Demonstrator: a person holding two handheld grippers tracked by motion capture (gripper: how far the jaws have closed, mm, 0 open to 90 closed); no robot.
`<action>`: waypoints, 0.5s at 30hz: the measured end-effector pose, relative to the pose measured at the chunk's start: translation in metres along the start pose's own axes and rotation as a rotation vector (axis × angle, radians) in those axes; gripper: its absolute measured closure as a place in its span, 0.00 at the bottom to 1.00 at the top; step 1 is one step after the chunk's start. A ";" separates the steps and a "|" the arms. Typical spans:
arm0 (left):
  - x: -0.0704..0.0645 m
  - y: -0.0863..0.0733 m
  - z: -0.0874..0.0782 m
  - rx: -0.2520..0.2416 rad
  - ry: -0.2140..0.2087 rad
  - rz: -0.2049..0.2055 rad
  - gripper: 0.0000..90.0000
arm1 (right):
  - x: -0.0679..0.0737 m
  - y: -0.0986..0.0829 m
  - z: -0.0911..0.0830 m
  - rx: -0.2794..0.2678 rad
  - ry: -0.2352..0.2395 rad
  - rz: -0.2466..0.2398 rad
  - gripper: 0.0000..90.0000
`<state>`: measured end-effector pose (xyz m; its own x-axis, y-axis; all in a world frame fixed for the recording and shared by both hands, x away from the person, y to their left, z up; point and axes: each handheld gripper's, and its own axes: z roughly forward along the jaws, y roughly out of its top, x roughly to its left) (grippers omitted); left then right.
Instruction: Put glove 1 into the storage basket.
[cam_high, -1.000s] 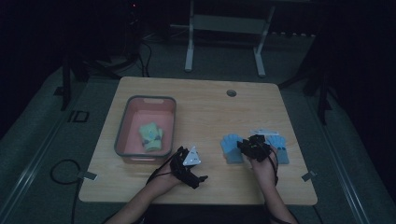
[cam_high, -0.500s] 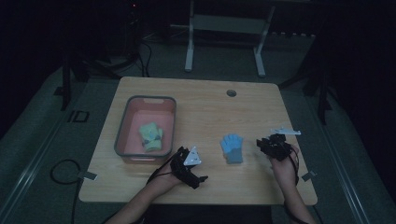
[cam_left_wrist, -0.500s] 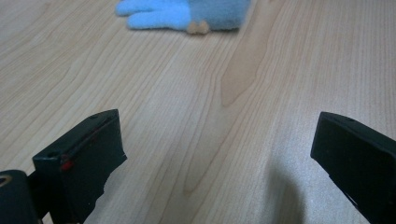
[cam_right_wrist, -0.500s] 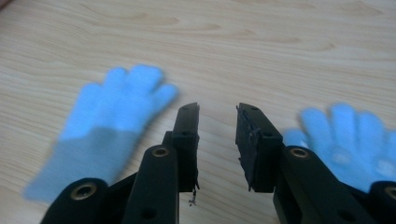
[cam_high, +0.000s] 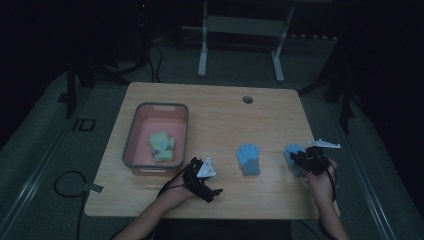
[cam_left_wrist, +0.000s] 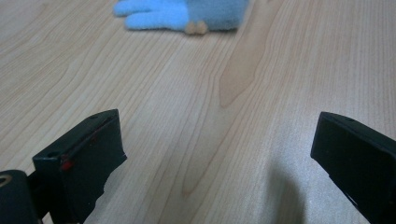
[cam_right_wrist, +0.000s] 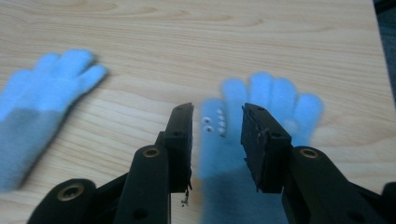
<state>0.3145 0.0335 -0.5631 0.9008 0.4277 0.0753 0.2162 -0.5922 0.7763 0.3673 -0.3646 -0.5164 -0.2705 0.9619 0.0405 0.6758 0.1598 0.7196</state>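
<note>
Two light-blue gloves with grey cuffs lie flat on the wooden table. One glove (cam_high: 248, 158) (cam_right_wrist: 42, 102) (cam_left_wrist: 187, 11) sits near the middle. The other glove (cam_high: 291, 151) (cam_right_wrist: 280, 102) lies at the right, under my right gripper (cam_high: 307, 159) (cam_right_wrist: 218, 112). Its jaws stand a little apart just above that glove's palm, which shows in the gap between them. My left gripper (cam_high: 207, 182) (cam_left_wrist: 219, 121) rests low over bare wood near the front edge, jaws wide apart with nothing between them, pointing toward the middle glove.
A pink tray with a grey rim (cam_high: 131, 140) stands at the left and holds a pale green glove pair (cam_high: 161, 146). A round hole (cam_high: 247, 99) is in the table's far side. A metal stand (cam_high: 240, 30) stands on the floor beyond the table.
The two blue gloves were together under my right gripper. That gripper has moved right with one glove, leaving the other near the middle. The left gripper has stayed put.
</note>
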 end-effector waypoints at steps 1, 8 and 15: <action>0.000 0.000 0.000 0.000 0.000 0.000 0.03 | -0.003 -0.001 0.000 -0.002 0.002 0.003 0.71; 0.000 0.000 0.000 -0.001 0.000 0.000 0.03 | -0.013 -0.009 0.004 0.015 0.006 0.001 0.70; 0.000 0.000 0.000 -0.001 -0.001 -0.001 0.03 | -0.019 -0.014 0.014 0.037 -0.009 -0.013 0.69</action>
<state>0.3144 0.0336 -0.5634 0.9008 0.4279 0.0741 0.2170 -0.5913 0.7768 0.3726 -0.3817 -0.5366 -0.2737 0.9615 0.0253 0.6972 0.1802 0.6938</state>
